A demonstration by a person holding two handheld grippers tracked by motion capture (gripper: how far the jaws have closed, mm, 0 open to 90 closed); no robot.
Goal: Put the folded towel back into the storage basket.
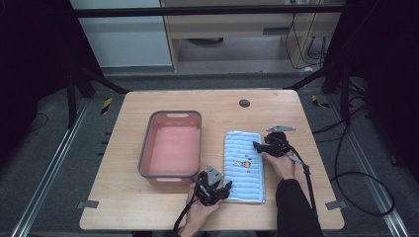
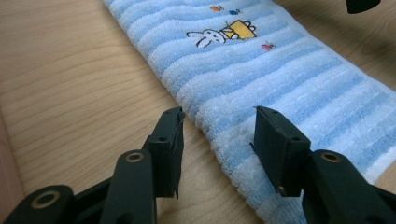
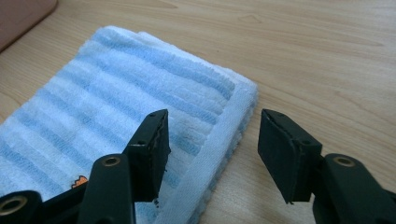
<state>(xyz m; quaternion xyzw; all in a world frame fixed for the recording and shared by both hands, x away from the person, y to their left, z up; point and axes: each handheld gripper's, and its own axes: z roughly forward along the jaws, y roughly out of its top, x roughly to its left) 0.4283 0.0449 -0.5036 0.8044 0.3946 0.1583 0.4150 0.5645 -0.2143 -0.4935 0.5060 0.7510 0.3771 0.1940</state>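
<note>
A folded light-blue striped towel (image 1: 243,165) with a small rabbit picture lies lengthwise on the wooden table, right of centre. My left gripper (image 1: 226,189) is at the towel's near left corner. In the left gripper view it (image 2: 217,140) stands open astride the towel's (image 2: 261,70) long edge, one jaw over bare wood and the other over the cloth. My right gripper (image 1: 257,145) is at the towel's right side toward the far end. Its own view shows it (image 3: 212,140) open across the hemmed edge of the towel (image 3: 116,93), with neither pad pressing the cloth.
An empty pink basin (image 1: 148,148) with a grey rim stands left of the towel, close to my left hand. A small dark round disc (image 1: 244,103) sits near the table's far edge. Bare wood lies right of the towel and along the front edge.
</note>
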